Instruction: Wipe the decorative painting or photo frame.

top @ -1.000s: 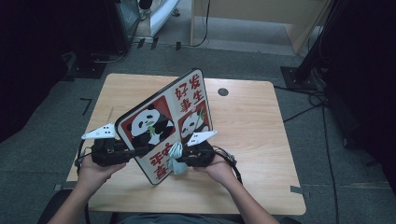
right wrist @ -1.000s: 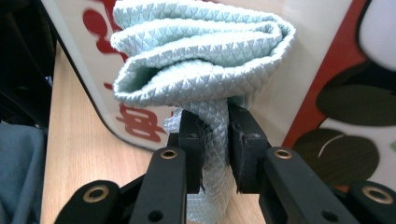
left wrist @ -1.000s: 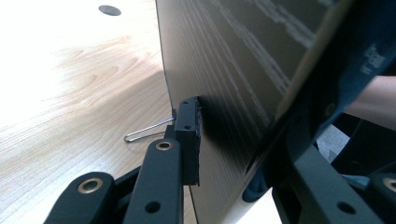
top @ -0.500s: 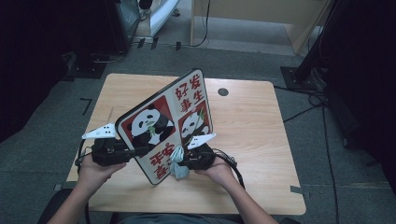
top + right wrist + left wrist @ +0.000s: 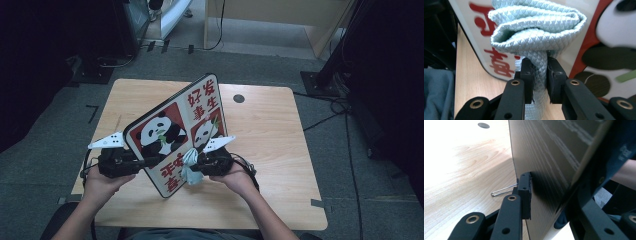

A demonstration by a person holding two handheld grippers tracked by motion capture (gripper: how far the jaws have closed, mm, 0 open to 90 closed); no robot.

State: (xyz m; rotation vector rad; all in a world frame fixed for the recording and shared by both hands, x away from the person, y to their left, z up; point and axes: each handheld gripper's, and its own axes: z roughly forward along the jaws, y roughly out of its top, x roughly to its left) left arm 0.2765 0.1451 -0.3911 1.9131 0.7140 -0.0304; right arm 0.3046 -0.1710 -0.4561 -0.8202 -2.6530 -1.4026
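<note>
Counts: 1 panda board [image 5: 172,135], 1 cloth [image 5: 190,169], 2 hand-held grippers [image 5: 141,162].

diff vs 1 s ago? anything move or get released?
Barely any change. The right gripper, shut on the cloth, has slid slightly left and down along the panda board's face. The left gripper still clamps the board's edge, and the board stays tilted upright on the table. Nothing taken hold of or let go.
</note>
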